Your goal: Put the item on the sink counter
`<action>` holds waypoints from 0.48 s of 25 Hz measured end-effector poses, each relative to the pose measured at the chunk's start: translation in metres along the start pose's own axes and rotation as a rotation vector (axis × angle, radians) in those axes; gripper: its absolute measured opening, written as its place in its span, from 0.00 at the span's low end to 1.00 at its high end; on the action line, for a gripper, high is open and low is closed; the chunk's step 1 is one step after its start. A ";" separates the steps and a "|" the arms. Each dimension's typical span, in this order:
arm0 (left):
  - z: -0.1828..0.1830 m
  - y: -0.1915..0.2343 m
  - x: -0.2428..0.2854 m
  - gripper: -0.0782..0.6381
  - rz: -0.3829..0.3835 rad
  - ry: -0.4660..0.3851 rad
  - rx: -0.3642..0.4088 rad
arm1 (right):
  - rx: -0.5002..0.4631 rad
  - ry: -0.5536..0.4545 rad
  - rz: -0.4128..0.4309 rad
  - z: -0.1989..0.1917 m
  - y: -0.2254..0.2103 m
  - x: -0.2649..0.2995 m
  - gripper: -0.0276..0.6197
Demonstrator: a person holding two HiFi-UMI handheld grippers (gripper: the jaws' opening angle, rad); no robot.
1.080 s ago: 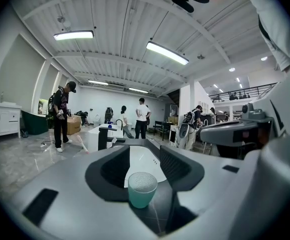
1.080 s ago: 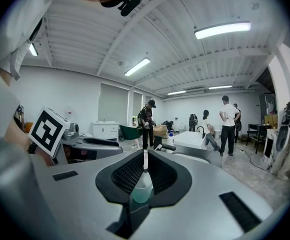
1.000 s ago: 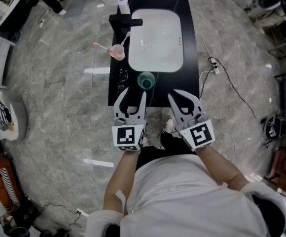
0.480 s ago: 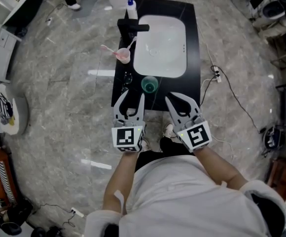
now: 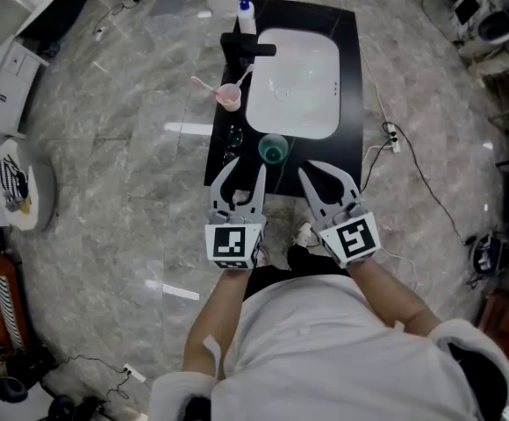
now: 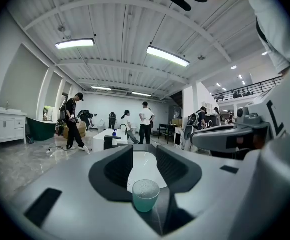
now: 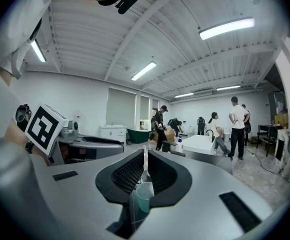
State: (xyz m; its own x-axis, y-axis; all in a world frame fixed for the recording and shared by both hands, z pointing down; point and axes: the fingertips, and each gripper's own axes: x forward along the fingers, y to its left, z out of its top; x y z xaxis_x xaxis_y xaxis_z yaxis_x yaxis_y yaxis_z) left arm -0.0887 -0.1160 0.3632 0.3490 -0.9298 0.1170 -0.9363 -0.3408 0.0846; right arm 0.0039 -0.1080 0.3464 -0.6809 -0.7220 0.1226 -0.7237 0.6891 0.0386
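Note:
A green cup (image 5: 272,149) stands upright on the black sink counter (image 5: 349,103), at its near edge just in front of the white basin (image 5: 294,68). My left gripper (image 5: 241,170) hovers at the counter's front edge, a little left of the cup; its jaws have just been closing, with a gap and nothing between them. In the left gripper view the cup (image 6: 145,195) stands just beyond the left gripper (image 6: 145,156). My right gripper (image 5: 326,172) is open and empty to the right of the cup. Through the right gripper (image 7: 145,170), the cup (image 7: 144,197) shows ahead.
A pink cup with a toothbrush (image 5: 228,96), a black faucet (image 5: 246,46) and a blue-capped bottle (image 5: 247,10) stand along the counter's left side. A power strip with cable (image 5: 391,135) lies on the floor at right. People (image 6: 145,121) stand far behind.
The head view has drifted, so the counter sits slightly higher and further right in the picture. Both grippers keep their place before the counter, the left jaws a touch narrower. The cup stays put.

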 end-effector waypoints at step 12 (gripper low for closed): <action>0.013 0.000 -0.008 0.29 -0.015 -0.013 0.001 | -0.013 -0.026 -0.041 0.012 -0.002 -0.011 0.10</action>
State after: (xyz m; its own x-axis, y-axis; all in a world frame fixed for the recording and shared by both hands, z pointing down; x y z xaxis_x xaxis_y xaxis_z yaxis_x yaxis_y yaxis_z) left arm -0.0919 -0.1106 0.3499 0.3625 -0.9264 0.1024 -0.9310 -0.3549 0.0850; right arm 0.0110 -0.1023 0.3334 -0.6534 -0.7511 0.0946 -0.7498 0.6593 0.0561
